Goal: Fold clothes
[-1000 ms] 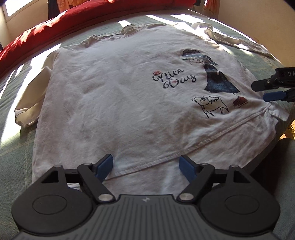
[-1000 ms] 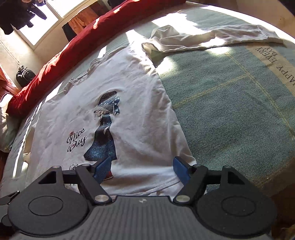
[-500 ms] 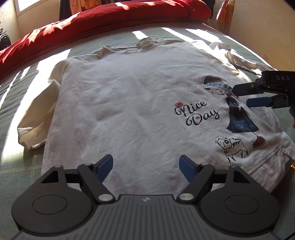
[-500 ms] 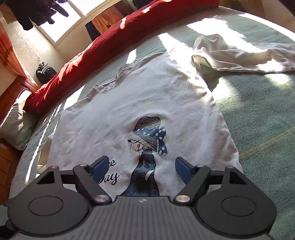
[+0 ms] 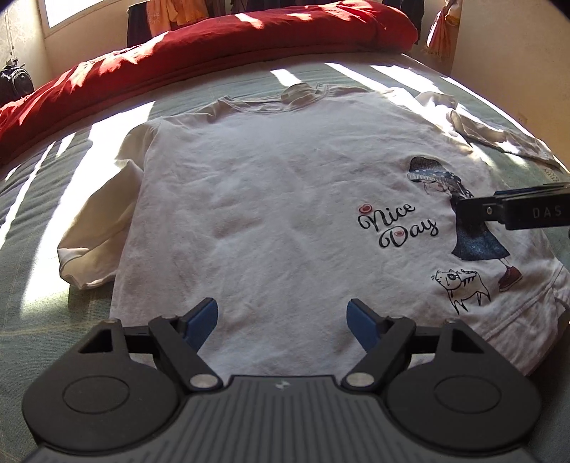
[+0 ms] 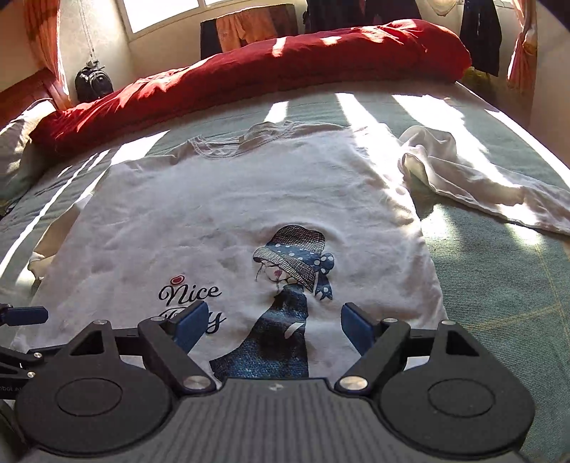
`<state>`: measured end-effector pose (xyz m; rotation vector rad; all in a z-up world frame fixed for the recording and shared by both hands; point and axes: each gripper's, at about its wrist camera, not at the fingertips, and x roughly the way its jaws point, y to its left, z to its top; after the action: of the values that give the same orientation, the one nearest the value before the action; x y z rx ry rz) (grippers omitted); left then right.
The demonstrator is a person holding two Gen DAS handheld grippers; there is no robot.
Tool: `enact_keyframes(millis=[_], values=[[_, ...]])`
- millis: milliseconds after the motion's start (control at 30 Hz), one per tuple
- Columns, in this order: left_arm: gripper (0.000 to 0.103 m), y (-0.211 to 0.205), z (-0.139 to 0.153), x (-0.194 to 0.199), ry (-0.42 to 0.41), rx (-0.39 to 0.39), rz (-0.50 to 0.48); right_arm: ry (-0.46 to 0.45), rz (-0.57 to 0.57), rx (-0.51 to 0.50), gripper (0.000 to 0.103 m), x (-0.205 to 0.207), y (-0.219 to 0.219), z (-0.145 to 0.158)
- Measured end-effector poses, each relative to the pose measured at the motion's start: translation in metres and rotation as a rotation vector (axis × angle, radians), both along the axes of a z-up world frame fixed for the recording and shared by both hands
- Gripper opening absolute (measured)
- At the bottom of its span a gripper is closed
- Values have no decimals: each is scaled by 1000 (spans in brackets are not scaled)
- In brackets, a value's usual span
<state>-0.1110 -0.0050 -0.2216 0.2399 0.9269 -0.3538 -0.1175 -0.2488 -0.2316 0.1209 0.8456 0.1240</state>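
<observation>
A white long-sleeved shirt (image 5: 270,199) (image 6: 221,213) with a "Nice Day" print and a girl in a blue hat lies flat, face up, on the green bed cover. One sleeve (image 5: 96,228) is bent along the shirt's left side; the other sleeve (image 6: 481,185) stretches out to the right. My left gripper (image 5: 283,317) hovers open over the lower middle of the shirt, holding nothing. My right gripper (image 6: 270,322) is open above the printed girl, also holding nothing. The right gripper's finger shows at the right edge of the left wrist view.
A red duvet (image 6: 249,78) is rolled along the far side of the bed, under a window (image 6: 160,10) with hanging clothes. A grey pillow (image 6: 17,149) lies at the far left. The green bed cover (image 6: 498,285) stretches right of the shirt.
Both grippers have moved forward from the hem over the shirt's body and turned to face the collar. Both stayed open. The shirt has not moved.
</observation>
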Motion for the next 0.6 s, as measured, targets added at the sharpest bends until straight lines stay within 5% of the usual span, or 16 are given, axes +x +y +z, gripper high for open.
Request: enact_keyframes(millis=[100,233,600], values=[[80,1,-7,-8,14,2,4,33,41,-72,86,-4,23,-14],[81,11,-14,-28,32,-1,11,43,40,-83,103,-23,25,-23],[84,26,-7,-65,16,5,28,2,-8,-43,103,-66,14,-34]])
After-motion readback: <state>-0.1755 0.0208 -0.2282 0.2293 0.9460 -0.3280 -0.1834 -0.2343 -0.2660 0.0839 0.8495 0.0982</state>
